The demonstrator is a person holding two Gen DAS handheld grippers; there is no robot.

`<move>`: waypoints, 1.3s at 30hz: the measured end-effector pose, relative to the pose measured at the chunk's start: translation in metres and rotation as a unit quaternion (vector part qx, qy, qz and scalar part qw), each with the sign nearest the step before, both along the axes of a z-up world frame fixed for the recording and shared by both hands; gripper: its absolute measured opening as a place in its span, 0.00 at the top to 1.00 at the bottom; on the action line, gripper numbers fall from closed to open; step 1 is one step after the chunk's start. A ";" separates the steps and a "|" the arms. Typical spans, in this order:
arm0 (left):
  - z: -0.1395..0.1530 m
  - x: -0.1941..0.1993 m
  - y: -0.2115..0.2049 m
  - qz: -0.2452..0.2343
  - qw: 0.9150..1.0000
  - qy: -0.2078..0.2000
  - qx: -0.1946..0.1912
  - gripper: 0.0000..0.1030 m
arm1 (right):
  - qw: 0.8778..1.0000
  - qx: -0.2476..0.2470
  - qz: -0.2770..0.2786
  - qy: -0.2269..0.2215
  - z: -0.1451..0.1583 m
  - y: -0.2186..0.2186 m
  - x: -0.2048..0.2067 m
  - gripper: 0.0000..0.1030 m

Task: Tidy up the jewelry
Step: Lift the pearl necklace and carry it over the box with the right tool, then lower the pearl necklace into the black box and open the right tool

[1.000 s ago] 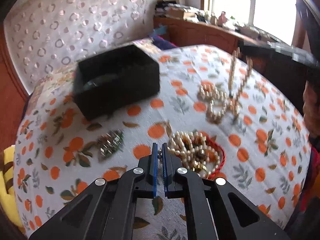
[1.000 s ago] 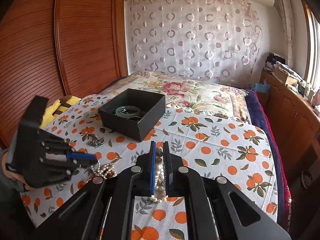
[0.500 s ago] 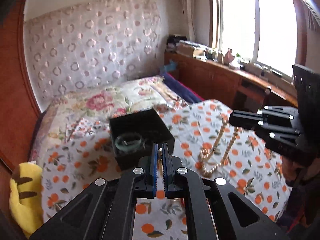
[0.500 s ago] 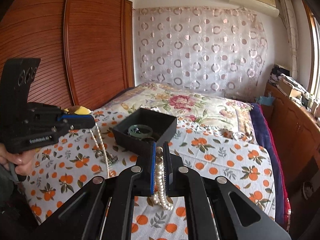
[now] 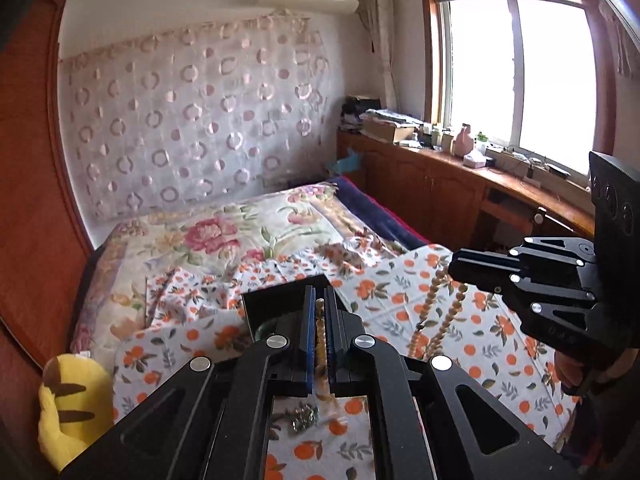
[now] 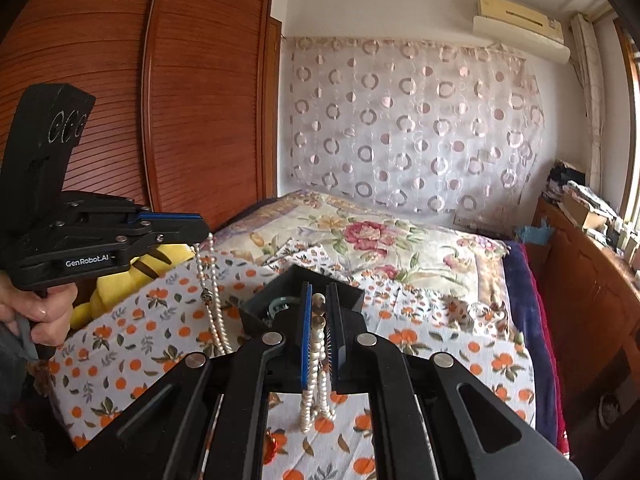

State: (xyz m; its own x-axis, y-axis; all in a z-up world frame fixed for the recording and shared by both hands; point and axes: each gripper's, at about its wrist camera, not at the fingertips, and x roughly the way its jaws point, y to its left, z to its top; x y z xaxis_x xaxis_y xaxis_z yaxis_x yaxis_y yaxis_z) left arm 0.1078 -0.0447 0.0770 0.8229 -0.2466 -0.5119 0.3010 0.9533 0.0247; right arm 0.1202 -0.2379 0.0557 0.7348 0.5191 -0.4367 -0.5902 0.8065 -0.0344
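Both grippers hold pearl strands lifted above the bed. My left gripper (image 5: 319, 305) is shut on a pearl necklace (image 5: 319, 328); from the right wrist view it (image 6: 202, 226) holds the strand (image 6: 212, 296) hanging down. My right gripper (image 6: 319, 294) is shut on another pearl necklace (image 6: 316, 384) that dangles below the fingers; in the left wrist view it (image 5: 454, 268) holds the beads (image 5: 436, 320) hanging. A black open box (image 6: 276, 296) with a green bangle (image 6: 280, 303) inside sits on the orange-print cloth, just behind both grippers' fingers (image 5: 272, 304).
A small metallic brooch (image 5: 302, 419) lies on the orange-print cloth (image 6: 440, 356) below the left gripper. A yellow striped plush (image 5: 72, 404) sits at the bed's left edge. A floral quilt (image 6: 380, 236) lies behind, a wooden cabinet (image 5: 440, 196) on the right, a wardrobe (image 6: 160, 100) on the left.
Both grippers have risen well above the cloth, each lifting a pearl strand off it. The box now sits low, right behind the fingertips.
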 end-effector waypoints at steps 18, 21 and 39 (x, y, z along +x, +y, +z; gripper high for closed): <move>0.040 0.045 0.019 0.015 1.000 -0.019 -0.006 0.97 | 0.999 0.009 0.018 -0.039 0.049 0.019 0.039 0.92; 0.046 0.052 0.023 0.015 1.000 -0.024 -0.008 0.97 | 0.999 0.023 0.021 -0.042 0.054 0.018 0.048 0.92; 0.043 0.096 0.033 0.005 0.999 -0.017 -0.035 0.96 | 0.996 0.021 0.042 -0.071 0.079 0.041 0.090 0.92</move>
State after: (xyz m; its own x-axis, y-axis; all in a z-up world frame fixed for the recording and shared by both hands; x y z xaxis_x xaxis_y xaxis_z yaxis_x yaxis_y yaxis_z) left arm 0.2040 -0.0113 0.1200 0.8421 -0.2726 -0.4654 0.2919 0.9559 -0.0317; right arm 0.2104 -0.1972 0.1346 0.7414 0.5965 -0.3074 -0.6467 0.7575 -0.0900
